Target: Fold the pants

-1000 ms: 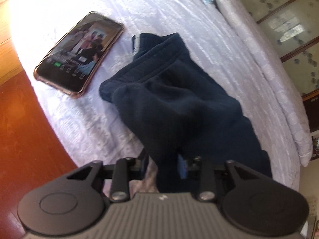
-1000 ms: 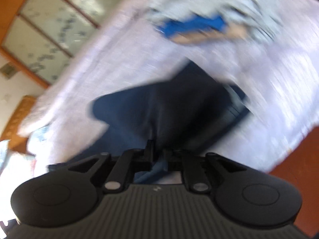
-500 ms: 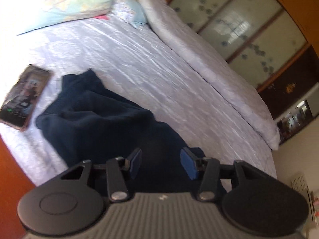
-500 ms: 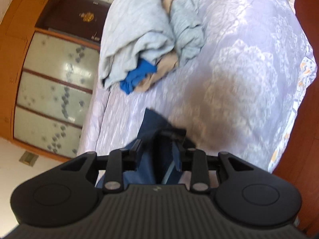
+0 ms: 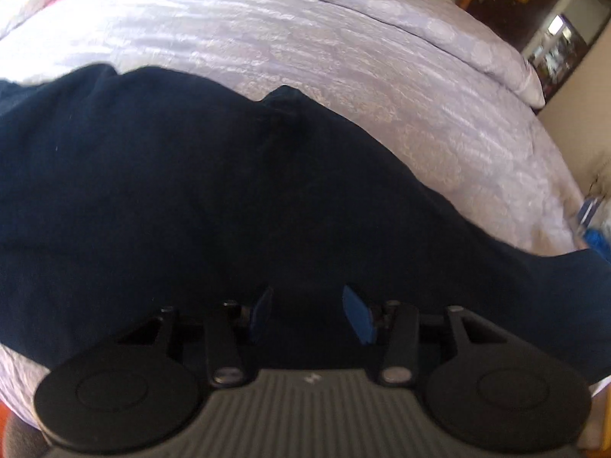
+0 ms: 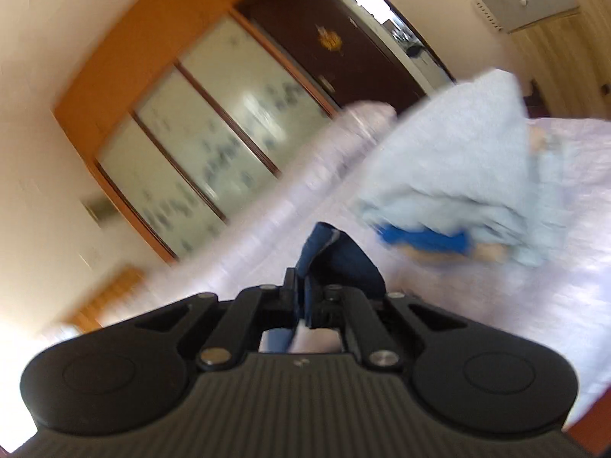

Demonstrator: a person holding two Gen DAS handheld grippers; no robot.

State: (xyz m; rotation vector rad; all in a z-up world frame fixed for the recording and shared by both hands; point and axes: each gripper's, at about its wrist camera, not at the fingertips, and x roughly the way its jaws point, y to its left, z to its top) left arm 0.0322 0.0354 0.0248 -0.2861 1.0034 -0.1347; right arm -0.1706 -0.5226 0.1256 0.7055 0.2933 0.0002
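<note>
- Your right gripper (image 6: 305,297): jaws now clamped on a navy edge of the pants (image 6: 340,259), which it lacked a second ago; cloth lifted off the bed (image 6: 553,286)
- Your left gripper (image 5: 309,315): jaws apart over the pants (image 5: 191,191), pads clear of the cloth; it has let go of the fabric it pinched a second ago
- Pants: spread dark across the near bed (image 5: 343,57)
- Phone: gone from left view
- Judgement: one end held, fold can begin
- Beyond: pale blue laundry heap (image 6: 458,171)
</note>
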